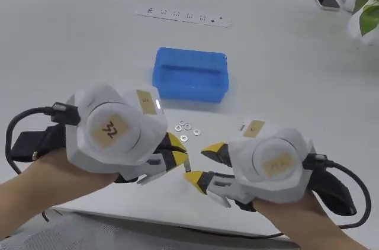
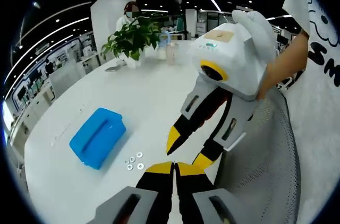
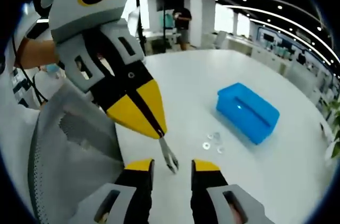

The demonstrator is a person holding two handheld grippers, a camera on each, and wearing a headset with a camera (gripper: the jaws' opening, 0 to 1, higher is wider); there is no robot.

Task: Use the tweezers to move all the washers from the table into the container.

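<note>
Several tiny washers [image 1: 183, 138], tweezers [image 3: 169, 157] mostly hidden between left gripper [image 3: 158, 131] jaws

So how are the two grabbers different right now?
The left gripper has its jaws pressed together; the right gripper has its jaws apart. The left gripper pinches the tweezers, whose tips poke out past its jaws; the right gripper holds nothing. Both have white bodies and yellow-and-black jaws, and both are over the table near the washers.
</note>
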